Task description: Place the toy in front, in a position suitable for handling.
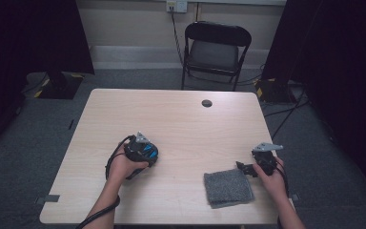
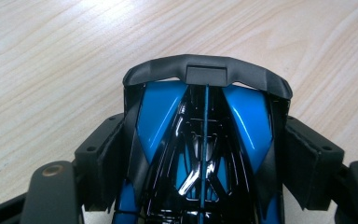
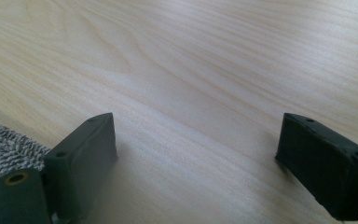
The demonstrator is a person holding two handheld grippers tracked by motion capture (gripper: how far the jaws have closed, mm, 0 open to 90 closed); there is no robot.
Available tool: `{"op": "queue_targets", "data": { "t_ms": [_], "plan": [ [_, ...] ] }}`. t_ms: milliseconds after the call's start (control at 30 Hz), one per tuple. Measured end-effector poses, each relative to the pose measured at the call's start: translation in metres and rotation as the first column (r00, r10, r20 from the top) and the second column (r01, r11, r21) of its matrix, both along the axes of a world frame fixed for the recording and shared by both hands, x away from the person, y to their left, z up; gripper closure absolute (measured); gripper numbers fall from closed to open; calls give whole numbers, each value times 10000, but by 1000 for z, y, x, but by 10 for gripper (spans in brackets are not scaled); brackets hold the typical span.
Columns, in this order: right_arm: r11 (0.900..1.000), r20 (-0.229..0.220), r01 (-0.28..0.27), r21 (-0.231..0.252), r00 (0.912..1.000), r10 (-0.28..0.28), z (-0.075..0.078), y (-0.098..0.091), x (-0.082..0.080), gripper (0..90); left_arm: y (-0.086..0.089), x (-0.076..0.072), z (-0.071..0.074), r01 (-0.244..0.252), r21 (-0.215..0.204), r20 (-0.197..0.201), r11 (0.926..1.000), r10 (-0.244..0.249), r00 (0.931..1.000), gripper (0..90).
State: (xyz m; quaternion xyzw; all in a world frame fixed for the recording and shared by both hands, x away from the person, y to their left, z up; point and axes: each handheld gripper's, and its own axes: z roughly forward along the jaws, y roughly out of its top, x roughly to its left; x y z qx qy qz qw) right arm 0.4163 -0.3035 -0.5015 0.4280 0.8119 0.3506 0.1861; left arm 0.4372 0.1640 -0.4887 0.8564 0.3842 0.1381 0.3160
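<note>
A glossy blue-and-black plastic toy car [image 2: 205, 154] is seen sitting between the jaws of the left gripper [image 2: 205, 163], low over the pale wood-grain tabletop [image 2: 51, 60], its matt black rear wing pointing away from the camera. In the left gripper view the padded jaws are set right against both flanks of the car, and the car looks clasped, though the pinch is a wide one (the body itself is broad). From the high view, the same car [image 1: 145, 151] is found left of centre on the table, wrapped by the left gripper [image 1: 140, 149] and the person's left hand [image 1: 121, 167].

Further out to the right, a grey speckled square cloth [image 1: 228, 187] is laid flat near the front edge, just beside the right gripper [image 1: 248, 168]. In the right gripper view the right gripper [image 3: 196, 140] is held spread wide with nothing between the jaws, bare wood ahead and a corner of the cloth [image 3: 4, 144] at its lower left.

As a judgement: the car has been secured, but car and cloth are well apart, so any wiping or setting-down on the cloth is not yet begun. The cloth lies untouched; the carry across and the right gripper's part are what is left.

Behind the table a black folding chair [image 1: 217, 47] is parked.
</note>
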Motion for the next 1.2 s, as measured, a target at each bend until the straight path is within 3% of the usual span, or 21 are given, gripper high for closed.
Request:
{"op": "queue_targets", "data": {
  "t_ms": [100,300,500,567,700,1200],
  "plan": [
    [10000,-8,3,9,10000,-3,0,0,0,108,1,-1,1,-164,93,37,9998,164,9999,247],
    [10000,-12,-8,20,10000,8,0,0,0,108,6,-2,7,-307,-270,66,9992,308,9995,249],
    [10000,-6,-15,15,10000,15,0,0,1,108,8,-3,14,-309,-333,193,9990,315,9993,251],
    [10000,-7,-13,14,10000,13,0,0,0,108,10,-4,17,-387,-631,122,9973,395,9991,252],
    [10000,-7,-14,13,10000,14,0,0,0,108,13,-6,22,-404,-746,112,9964,413,9991,252],
    [10000,-3,-16,22,10000,16,0,0,1,108,10,-1,51,-454,-1374,678,9895,552,9962,254]
  ]
}}
